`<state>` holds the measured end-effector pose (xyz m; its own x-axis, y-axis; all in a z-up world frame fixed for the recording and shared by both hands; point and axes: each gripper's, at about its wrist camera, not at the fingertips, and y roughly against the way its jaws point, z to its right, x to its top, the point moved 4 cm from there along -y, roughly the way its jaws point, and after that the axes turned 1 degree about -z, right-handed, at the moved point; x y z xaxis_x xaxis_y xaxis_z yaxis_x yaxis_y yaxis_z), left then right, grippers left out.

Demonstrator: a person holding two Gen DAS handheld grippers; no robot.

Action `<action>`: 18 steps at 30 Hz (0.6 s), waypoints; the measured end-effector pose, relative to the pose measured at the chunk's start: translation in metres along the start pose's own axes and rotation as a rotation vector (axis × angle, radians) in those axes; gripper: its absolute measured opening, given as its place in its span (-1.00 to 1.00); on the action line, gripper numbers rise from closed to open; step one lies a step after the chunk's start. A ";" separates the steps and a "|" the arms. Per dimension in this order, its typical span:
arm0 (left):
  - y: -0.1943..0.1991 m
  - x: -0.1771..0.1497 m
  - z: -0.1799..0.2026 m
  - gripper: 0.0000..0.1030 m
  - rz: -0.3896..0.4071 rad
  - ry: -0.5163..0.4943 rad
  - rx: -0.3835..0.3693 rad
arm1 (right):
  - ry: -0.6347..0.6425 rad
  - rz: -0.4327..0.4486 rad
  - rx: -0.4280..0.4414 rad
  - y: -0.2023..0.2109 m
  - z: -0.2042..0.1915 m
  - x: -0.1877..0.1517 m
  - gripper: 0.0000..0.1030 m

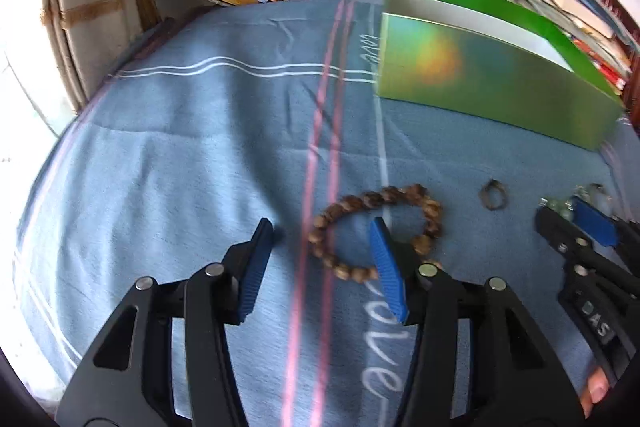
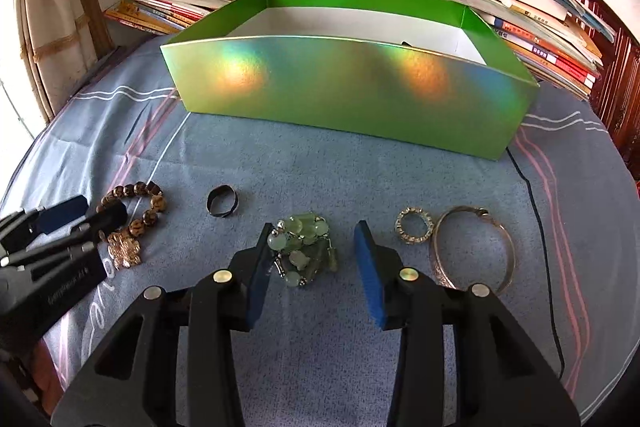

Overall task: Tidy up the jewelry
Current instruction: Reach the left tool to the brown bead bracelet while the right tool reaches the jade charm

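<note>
Left tool [image 1: 322, 227] spread wide and empty, poised low over the brown wooden-bead bracelet [image 1: 376, 229] on the blue striped cloth [image 1: 180, 155], one blue pad inside the ring of beads and the other outside its left edge. Right tool [image 2: 314, 229] likewise wide open and holding nothing, fingers flanking the heap of green jade beads [image 2: 304, 251], with a dark ring [image 2: 222, 201] to its left and a small sparkly ring [image 2: 414, 226] touching a silver bangle [image 2: 472, 253] to its right. Beyond all of it, on the same cloth, an open iridescent green box [image 2: 344, 91], well apart from the jewelry.
</note>
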<state>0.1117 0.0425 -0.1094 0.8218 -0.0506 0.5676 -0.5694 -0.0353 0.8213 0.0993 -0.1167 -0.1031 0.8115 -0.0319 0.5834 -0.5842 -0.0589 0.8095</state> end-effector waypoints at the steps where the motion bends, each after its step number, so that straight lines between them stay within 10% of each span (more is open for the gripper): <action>1: 0.001 -0.001 0.004 -0.02 0.006 -0.015 -0.003 | -0.001 0.000 0.001 0.000 0.000 0.000 -0.20; 13: -0.003 0.000 0.000 0.22 0.012 0.001 -0.046 | 0.002 -0.014 -0.045 0.002 0.001 -0.002 -0.36; 18: 0.000 -0.001 0.009 -0.10 0.017 -0.014 -0.069 | -0.028 -0.014 -0.058 0.004 0.015 -0.003 -0.47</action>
<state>0.1111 0.0340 -0.1106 0.8116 -0.0642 0.5807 -0.5798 0.0348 0.8140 0.0942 -0.1321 -0.1026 0.8190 -0.0596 0.5707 -0.5718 -0.0020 0.8204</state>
